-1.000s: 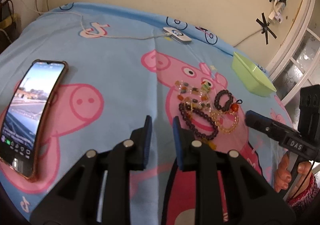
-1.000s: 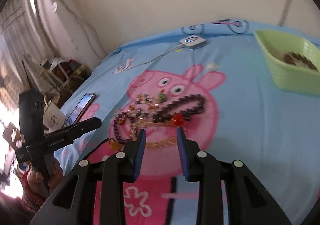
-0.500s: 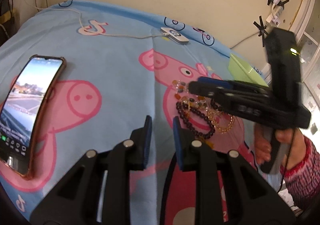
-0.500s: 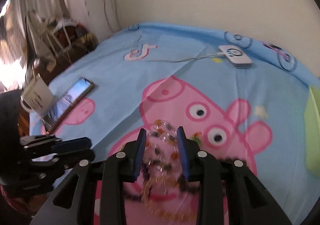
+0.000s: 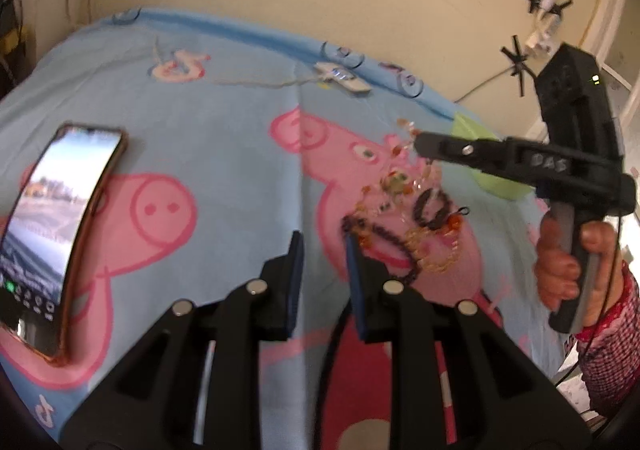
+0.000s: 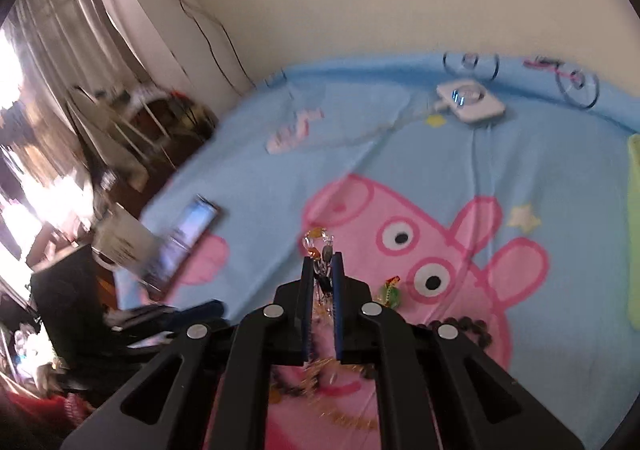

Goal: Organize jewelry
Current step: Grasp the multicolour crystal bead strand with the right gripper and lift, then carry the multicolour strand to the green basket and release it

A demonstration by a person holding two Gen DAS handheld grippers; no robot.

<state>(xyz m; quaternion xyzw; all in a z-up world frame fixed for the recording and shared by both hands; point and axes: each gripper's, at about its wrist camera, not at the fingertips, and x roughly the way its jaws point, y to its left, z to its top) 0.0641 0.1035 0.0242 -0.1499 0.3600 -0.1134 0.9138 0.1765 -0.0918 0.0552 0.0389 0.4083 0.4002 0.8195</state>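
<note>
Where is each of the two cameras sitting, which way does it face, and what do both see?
Left wrist: on the left gripper, facing forward and down over the blue bedsheet; the hand holding the right gripper shows.
Right wrist: on the right gripper, facing down at the beaded bracelet it pinches.
Shared: jewelry pile, phone, green bin, white charger.

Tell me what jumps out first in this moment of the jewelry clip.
The right gripper, shut on a multicoloured bead bracelet, lifts it above the tangled jewelry pile on the pink cartoon pig bedsheet. A lit smartphone lies at the sheet's left, and a green tray sits behind the gripper.
</note>
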